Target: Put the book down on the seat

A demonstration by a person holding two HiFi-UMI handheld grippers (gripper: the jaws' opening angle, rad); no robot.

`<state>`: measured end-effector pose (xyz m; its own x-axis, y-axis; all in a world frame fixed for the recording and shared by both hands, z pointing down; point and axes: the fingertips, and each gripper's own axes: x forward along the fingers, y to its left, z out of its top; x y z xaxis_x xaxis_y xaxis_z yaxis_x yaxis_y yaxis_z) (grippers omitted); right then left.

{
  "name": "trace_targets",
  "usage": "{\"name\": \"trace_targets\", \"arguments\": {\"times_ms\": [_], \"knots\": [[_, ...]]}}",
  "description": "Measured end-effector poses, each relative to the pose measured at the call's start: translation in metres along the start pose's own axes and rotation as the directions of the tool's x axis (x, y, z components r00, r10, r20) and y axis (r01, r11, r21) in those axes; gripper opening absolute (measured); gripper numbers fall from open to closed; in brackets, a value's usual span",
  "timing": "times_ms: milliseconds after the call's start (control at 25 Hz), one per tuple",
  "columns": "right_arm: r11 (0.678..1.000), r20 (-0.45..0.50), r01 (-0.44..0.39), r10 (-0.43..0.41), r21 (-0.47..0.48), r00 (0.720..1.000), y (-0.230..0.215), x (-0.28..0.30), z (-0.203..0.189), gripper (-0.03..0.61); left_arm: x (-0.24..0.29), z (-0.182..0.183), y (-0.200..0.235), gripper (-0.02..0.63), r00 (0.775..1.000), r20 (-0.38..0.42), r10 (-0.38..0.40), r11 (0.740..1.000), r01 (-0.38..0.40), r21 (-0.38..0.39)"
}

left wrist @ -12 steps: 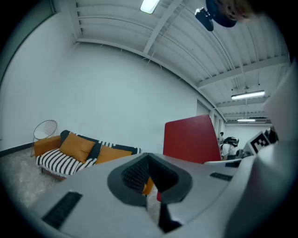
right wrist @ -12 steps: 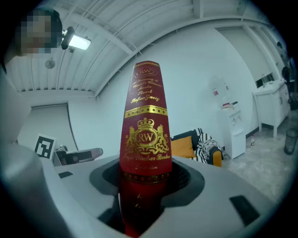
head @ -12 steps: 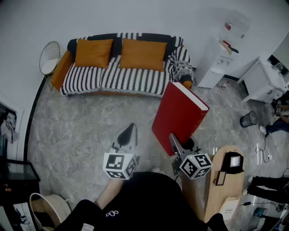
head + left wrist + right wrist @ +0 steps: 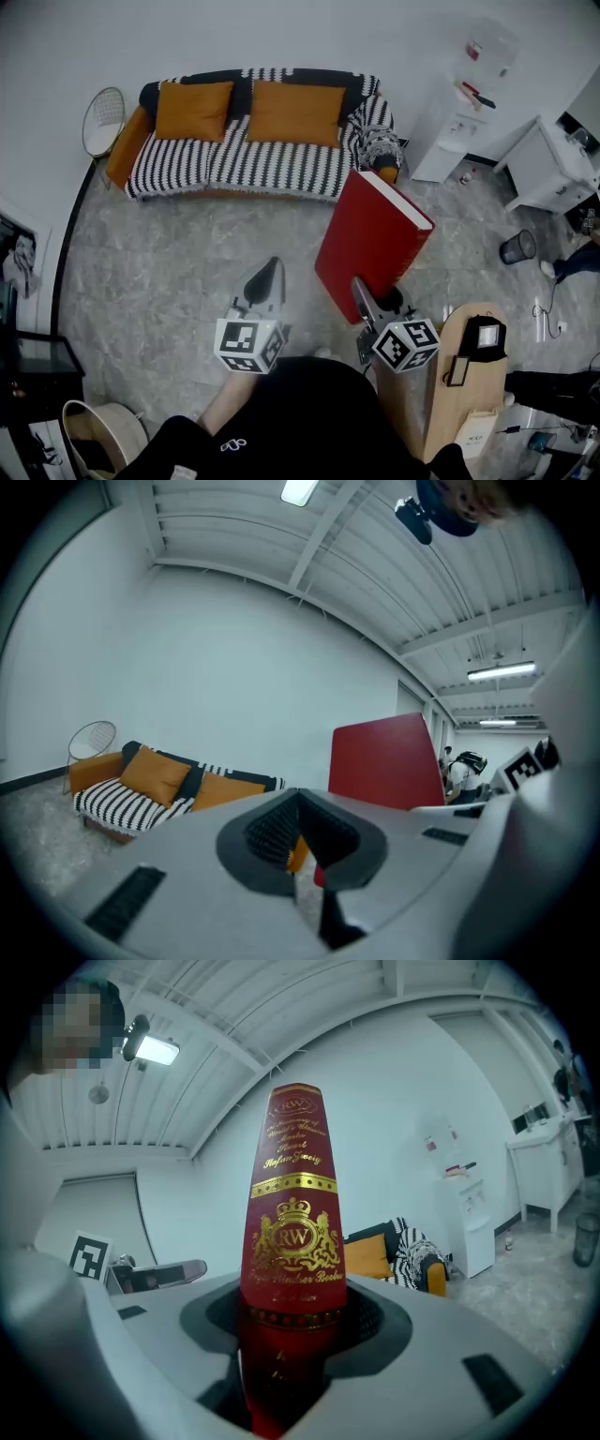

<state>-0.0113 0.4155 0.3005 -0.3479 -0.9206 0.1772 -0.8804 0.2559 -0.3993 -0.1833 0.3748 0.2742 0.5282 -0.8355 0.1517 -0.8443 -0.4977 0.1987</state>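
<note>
Book (image 4: pixel 373 239), red, stiff, probably heavy (gilt spine), pinched at its lower end by my right tongs (image 4: pixel 373 302); left tongs (image 4: pixel 265 279) pressed together, empty.

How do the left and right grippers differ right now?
The right gripper grips the red book; the left gripper holds nothing. The right gripper's jaws stand apart on the book; the left gripper's are together. Both point toward the striped sofa.
</note>
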Motion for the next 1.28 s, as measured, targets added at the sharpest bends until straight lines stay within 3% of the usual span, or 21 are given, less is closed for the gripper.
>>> {"name": "trace_targets", "arguments": {"times_ms": [800, 1280], "knots": [[0.994, -0.006, 0.047, -0.048, -0.094, 0.999, -0.069, -0.019, 0.022, 0.229, 0.042, -0.013, -0.057, 0.014, 1.000, 0.009, 0.028, 1.000, -0.028, 0.012], [0.995, -0.019, 0.074, -0.075, -0.062, 0.997, -0.111, 0.040, 0.034, 0.229, 0.110, -0.016, -0.026, 0.014, 0.998, -0.035, 0.051, 0.999, -0.050, 0.014]]}}
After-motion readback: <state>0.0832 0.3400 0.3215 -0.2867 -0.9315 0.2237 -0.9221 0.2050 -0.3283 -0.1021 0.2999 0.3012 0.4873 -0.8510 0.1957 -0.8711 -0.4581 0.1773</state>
